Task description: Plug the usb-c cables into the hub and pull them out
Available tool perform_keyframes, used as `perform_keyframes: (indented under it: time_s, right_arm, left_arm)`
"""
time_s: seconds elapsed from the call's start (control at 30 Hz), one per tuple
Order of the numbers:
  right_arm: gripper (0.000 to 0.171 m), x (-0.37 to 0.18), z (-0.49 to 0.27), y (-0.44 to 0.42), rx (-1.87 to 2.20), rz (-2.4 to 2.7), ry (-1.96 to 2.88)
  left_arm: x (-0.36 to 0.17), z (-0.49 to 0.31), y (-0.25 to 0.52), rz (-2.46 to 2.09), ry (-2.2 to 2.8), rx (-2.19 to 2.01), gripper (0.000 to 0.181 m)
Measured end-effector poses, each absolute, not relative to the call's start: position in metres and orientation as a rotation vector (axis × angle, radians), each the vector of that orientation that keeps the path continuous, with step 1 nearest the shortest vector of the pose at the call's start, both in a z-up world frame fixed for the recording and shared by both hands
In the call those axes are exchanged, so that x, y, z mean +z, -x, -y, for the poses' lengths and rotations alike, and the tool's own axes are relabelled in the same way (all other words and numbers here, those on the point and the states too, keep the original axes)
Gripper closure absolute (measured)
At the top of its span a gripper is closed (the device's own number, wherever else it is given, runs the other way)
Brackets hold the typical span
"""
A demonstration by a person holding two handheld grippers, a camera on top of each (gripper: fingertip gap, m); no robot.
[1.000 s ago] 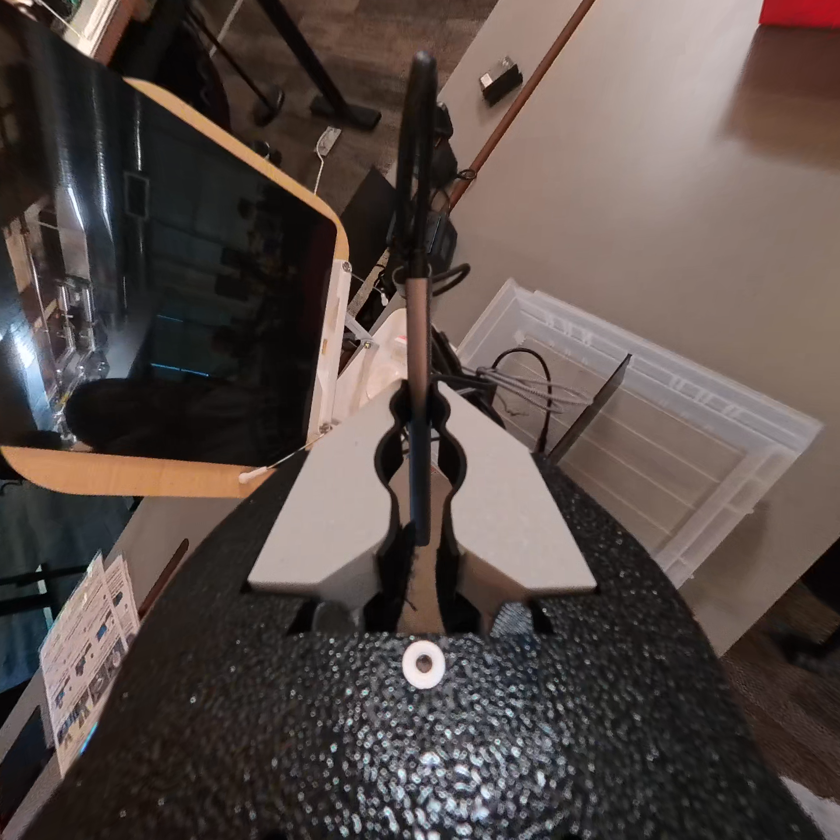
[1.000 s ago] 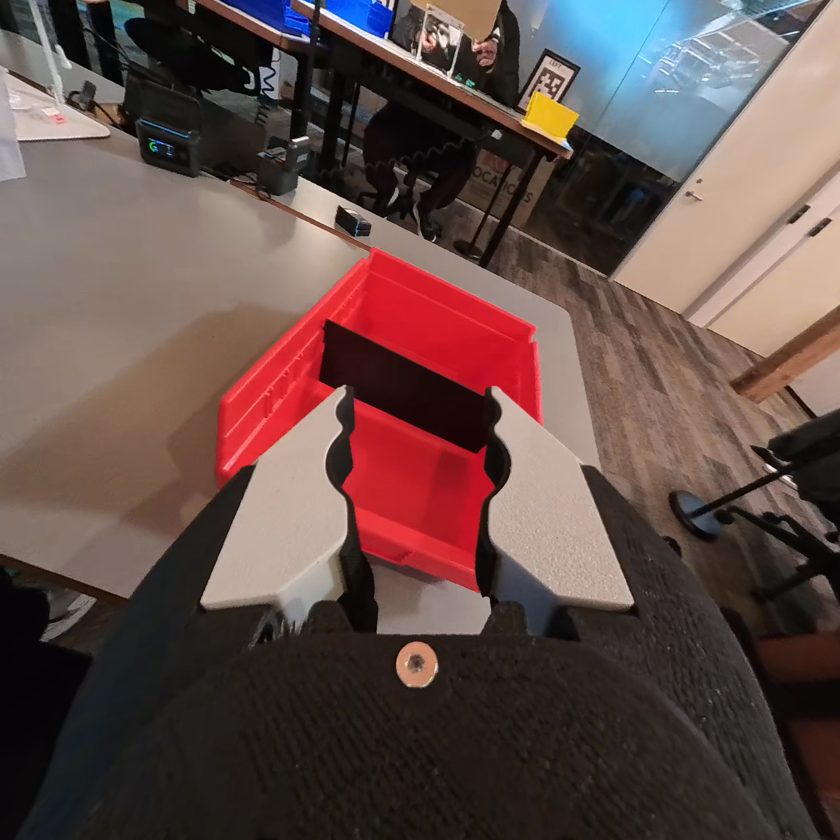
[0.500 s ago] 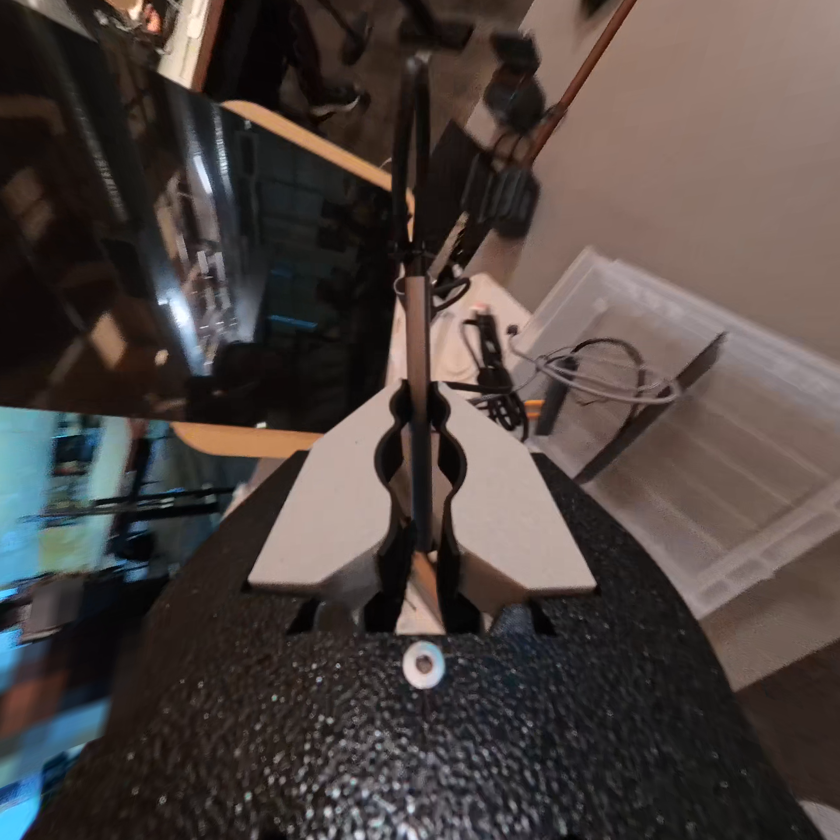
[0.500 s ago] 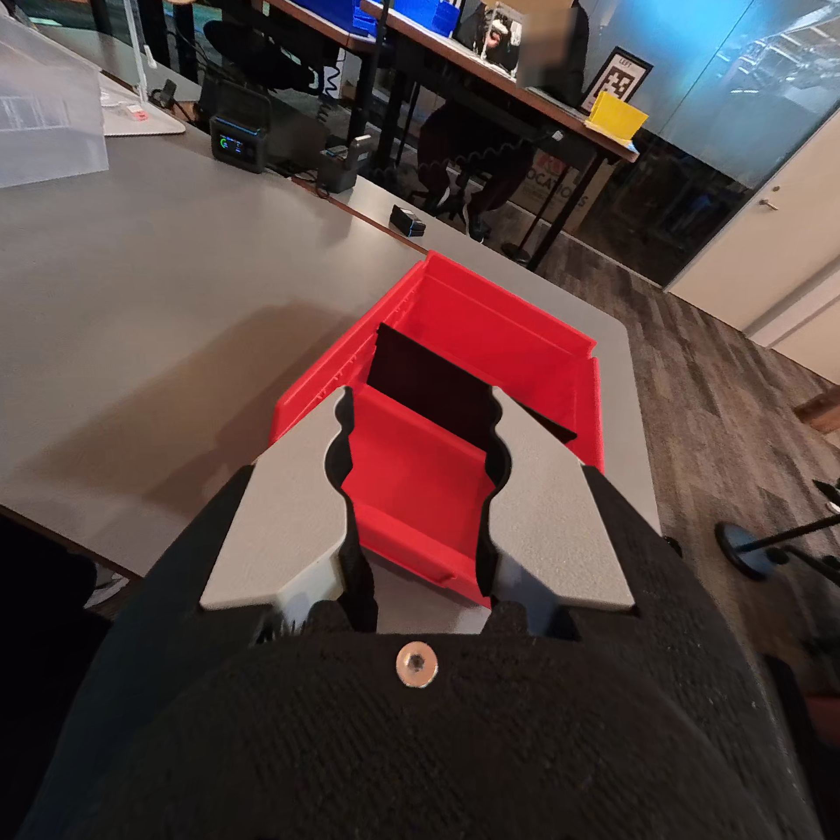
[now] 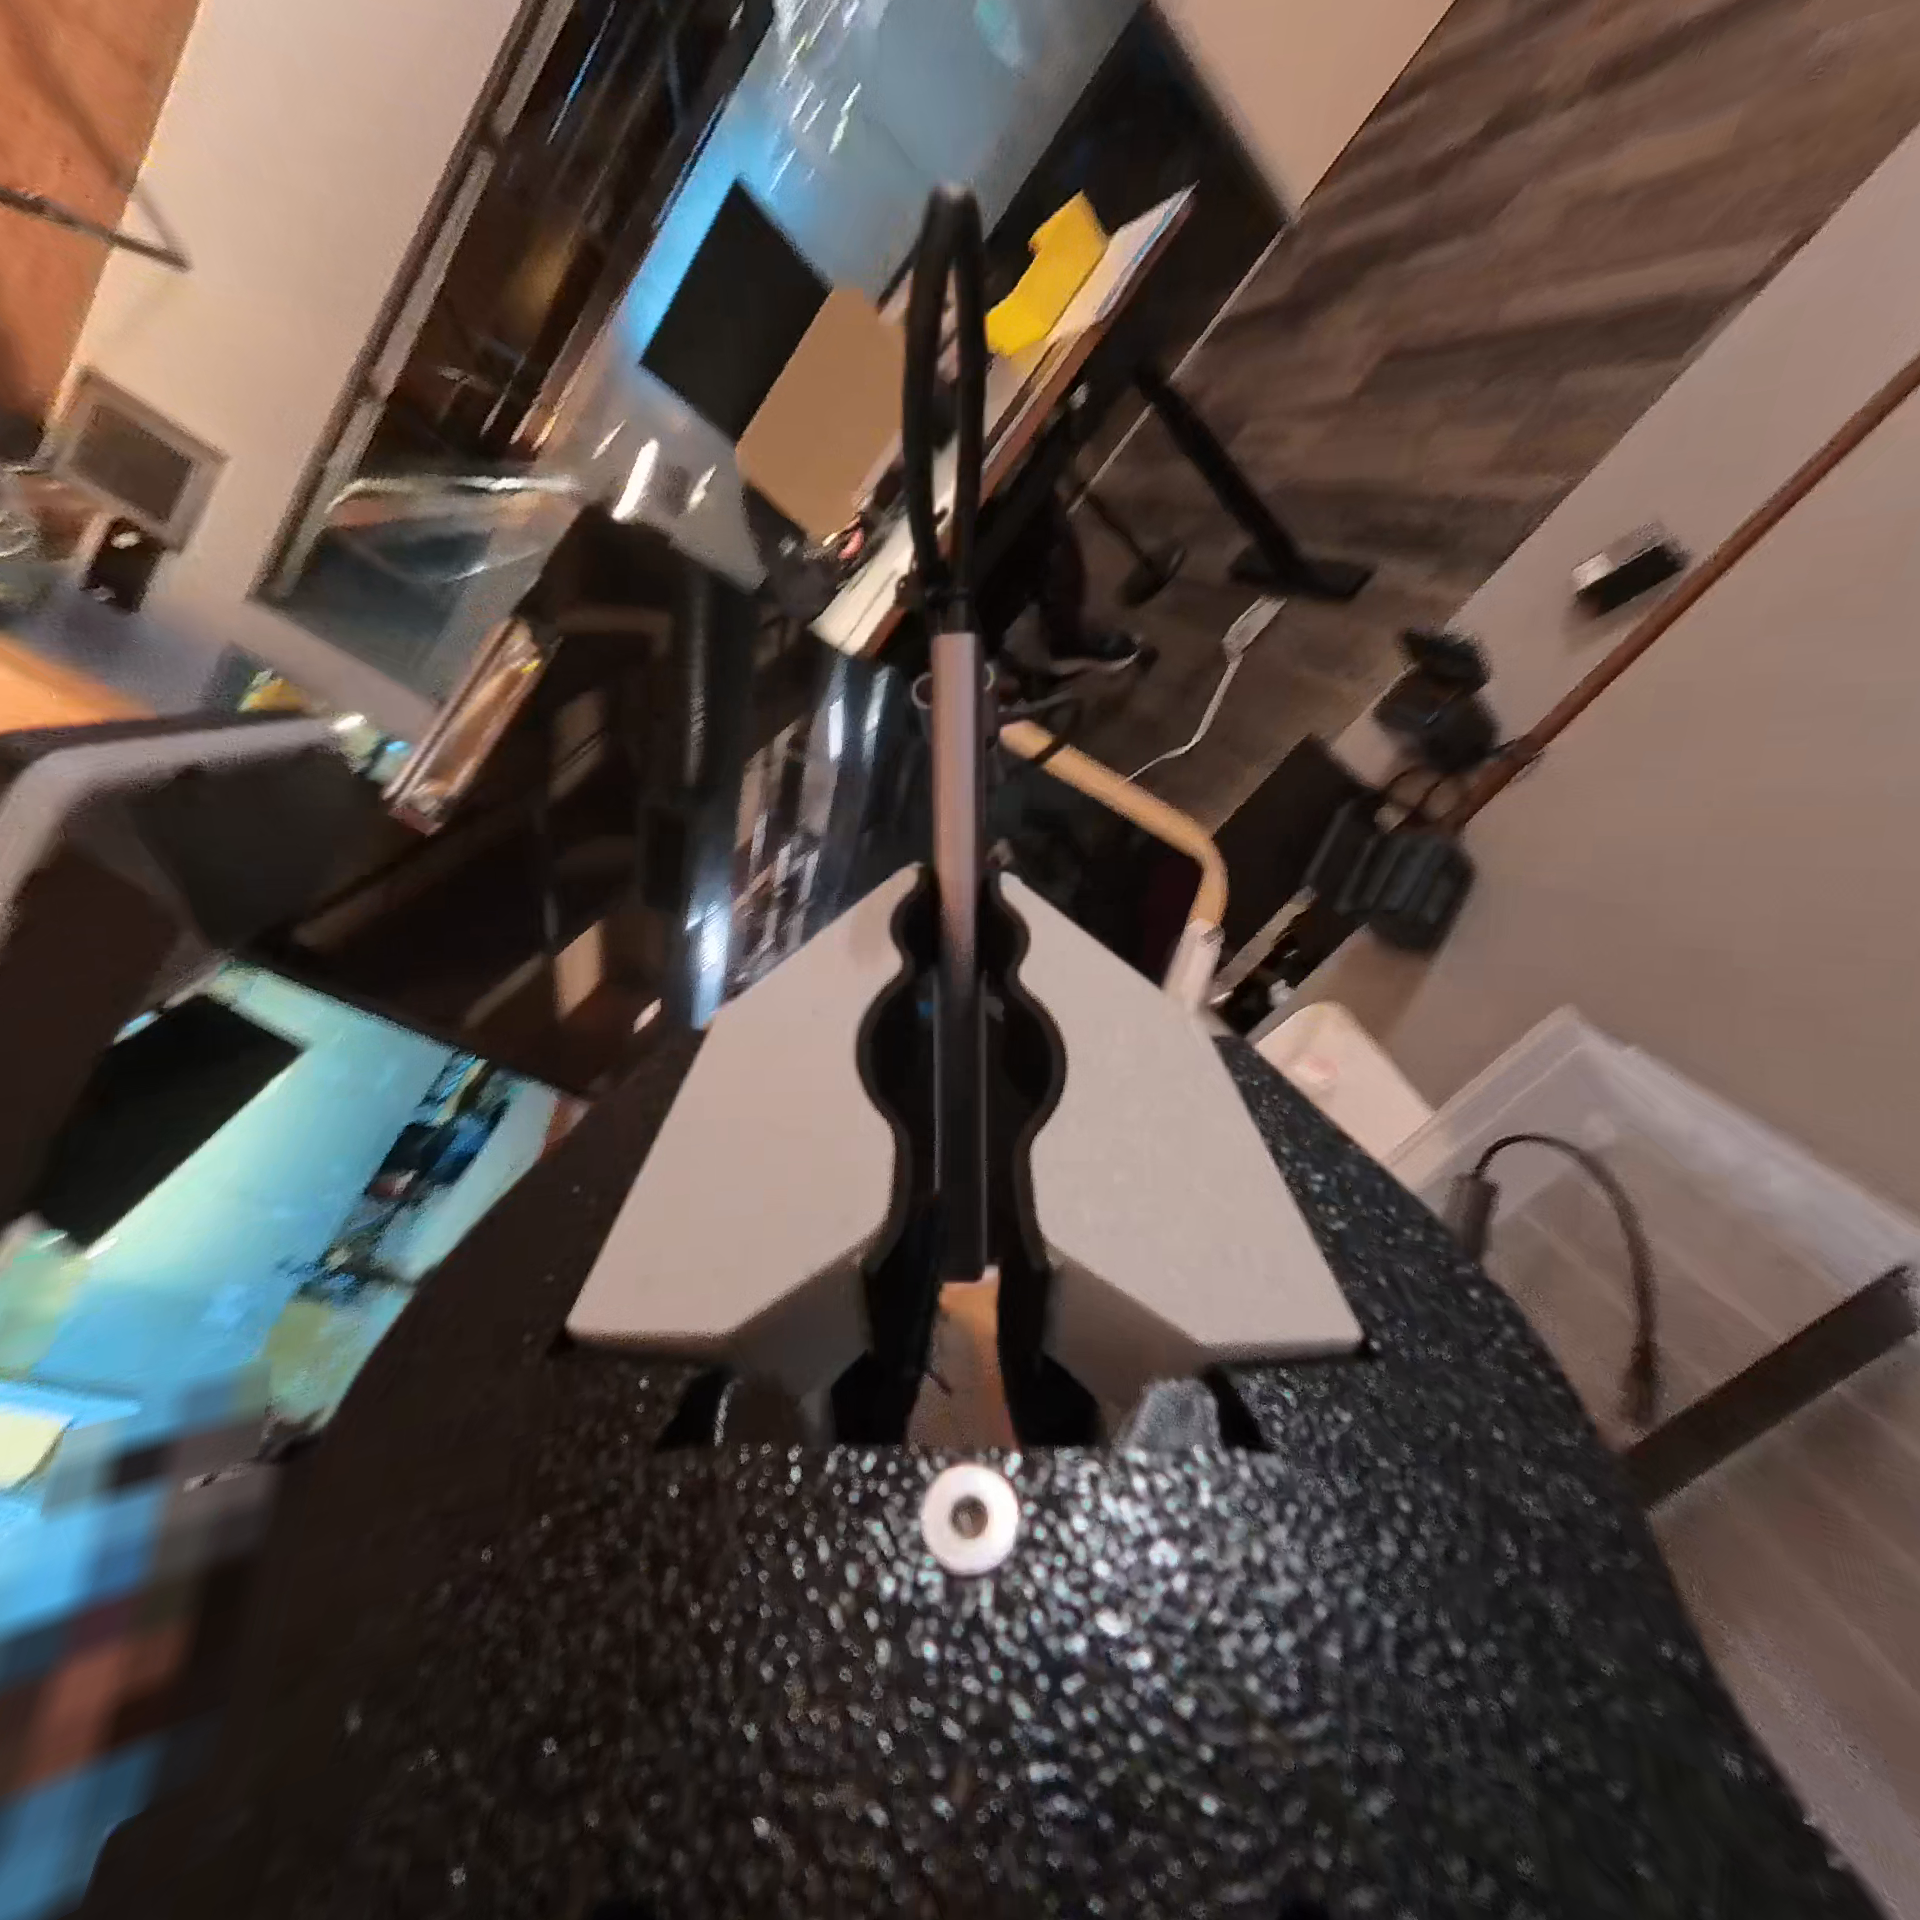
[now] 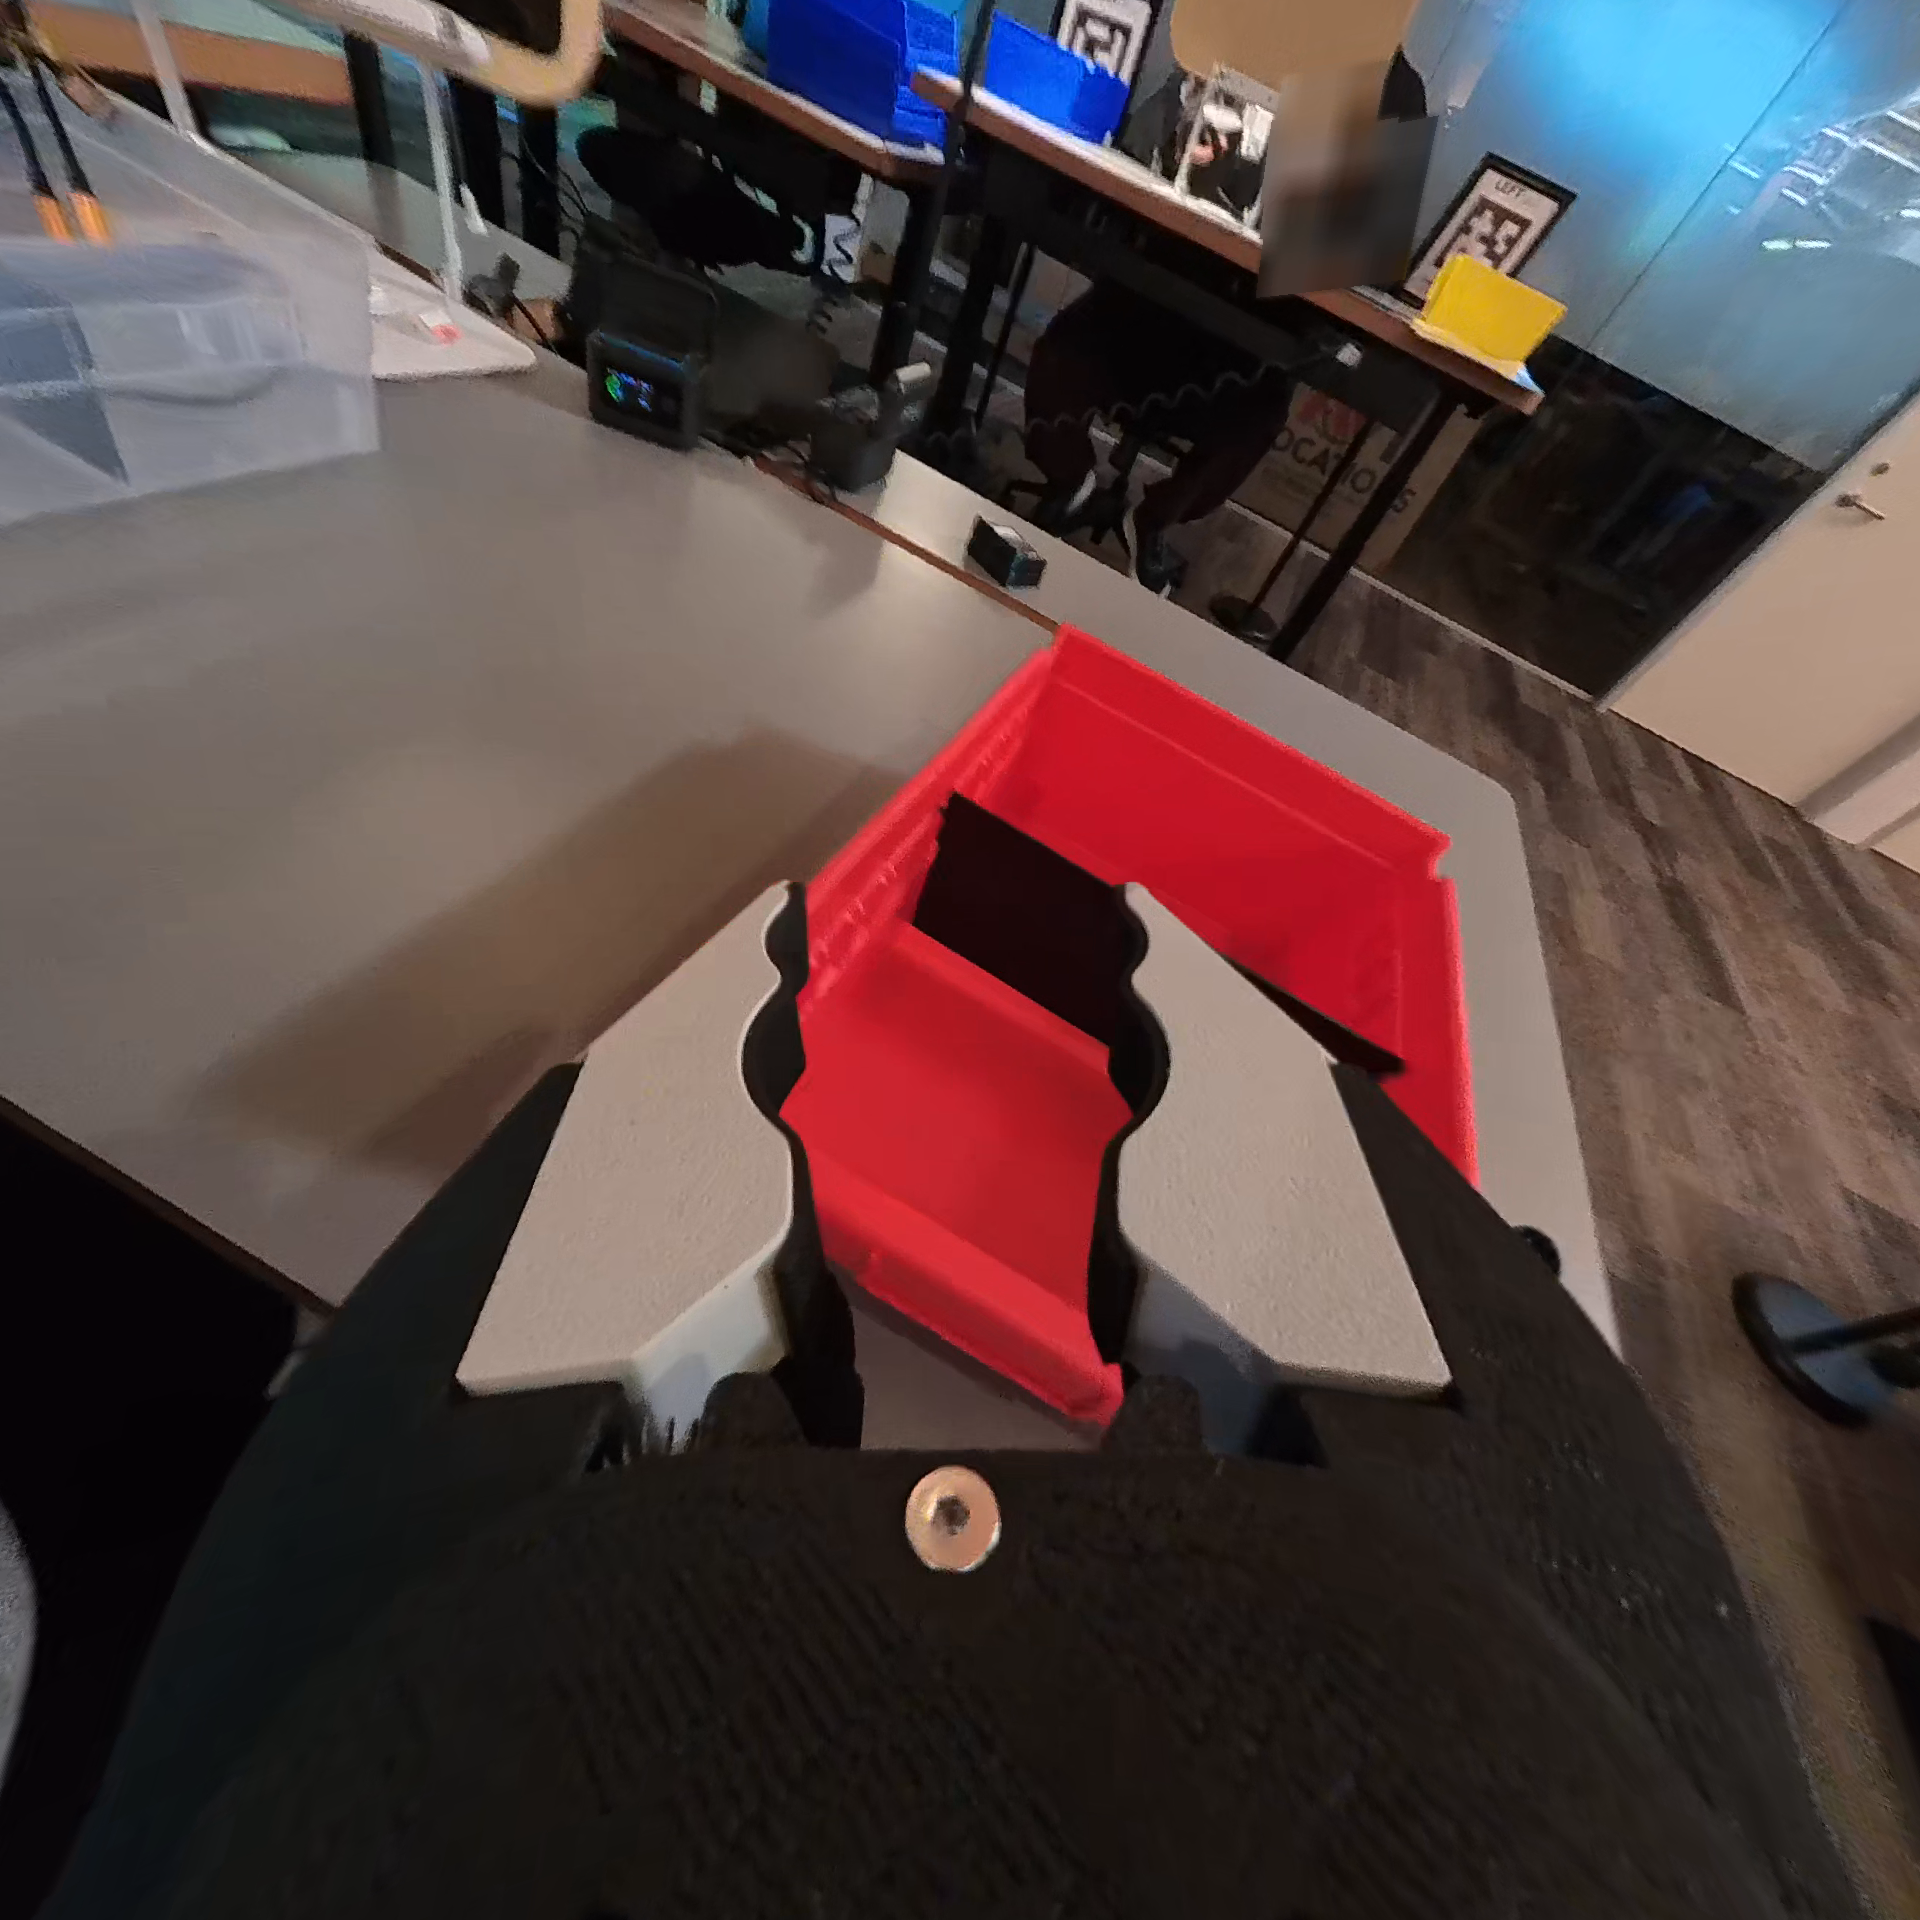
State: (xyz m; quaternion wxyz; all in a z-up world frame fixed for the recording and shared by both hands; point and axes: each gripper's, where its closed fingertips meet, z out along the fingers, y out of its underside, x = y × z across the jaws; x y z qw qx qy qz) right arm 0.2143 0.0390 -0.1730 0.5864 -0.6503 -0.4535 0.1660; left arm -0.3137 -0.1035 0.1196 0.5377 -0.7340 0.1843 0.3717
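My left gripper [image 5: 958,883] is shut on a thin grey hub [image 5: 956,790], held edge-on and pointing away from me. The hub's own black cable [image 5: 940,343] loops up from its far end. A loose black cable [image 5: 1600,1205] lies in a clear plastic bin [image 5: 1704,1122] at the lower right. My right gripper [image 6: 961,904] is open and empty, above the near end of a red bin [image 6: 1247,727]. The clear bin also shows at the far left of the right wrist view [image 6: 177,343], with orange-tipped cables [image 6: 73,208] above it.
The red bin has a black divider [image 6: 1018,914] across it and stands near the right edge of the grey table [image 6: 416,675]. A small black device with a lit screen [image 6: 639,390] sits at the table's far edge. Desks and chairs stand beyond. About 65 cm separates my left fingertips from my right.
The left gripper has swung upward and tilted with the hub still gripped, so the room shows behind it instead of the clear bin. The right gripper has shifted slightly and stays open.
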Motion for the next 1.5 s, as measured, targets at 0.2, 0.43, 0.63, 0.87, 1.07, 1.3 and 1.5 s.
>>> perform_keyframes:
  time_s: [0.2,0.43,0.63,0.87,1.07,1.3,1.5]
  right_arm:
    - [0.117,-0.130,-0.010,-0.141,0.775,1.052,1.324]
    - [0.125,-0.103,0.029,-0.056,1.132,1.132,1.161]
    - [0.126,-0.107,0.019,-0.020,1.163,1.091,1.143]
    - [0.139,-0.136,0.005,-0.011,1.358,1.045,1.188]
    - [0.158,-0.160,0.024,-0.008,1.590,1.163,1.197]
    - [0.166,-0.183,0.046,-0.015,1.492,1.460,1.166]
    - [0.165,-0.190,0.056,-0.014,1.487,1.525,1.153]
  left_arm:
    - [0.094,0.062,0.216,-0.526,1.658,0.388,0.174]
    - [0.024,0.023,0.106,-0.470,1.523,-0.126,0.174]
    - [-0.049,0.000,0.031,-0.423,1.450,-0.490,0.174]
    - [-0.112,0.009,-0.018,-0.448,1.397,-0.916,0.174]
    - [-0.138,0.018,-0.023,-0.417,1.351,-1.149,0.175]
    - [-0.167,0.040,-0.028,-0.547,1.513,-1.133,0.173]
    - [-0.181,0.051,-0.028,-0.722,1.649,-0.857,0.174]
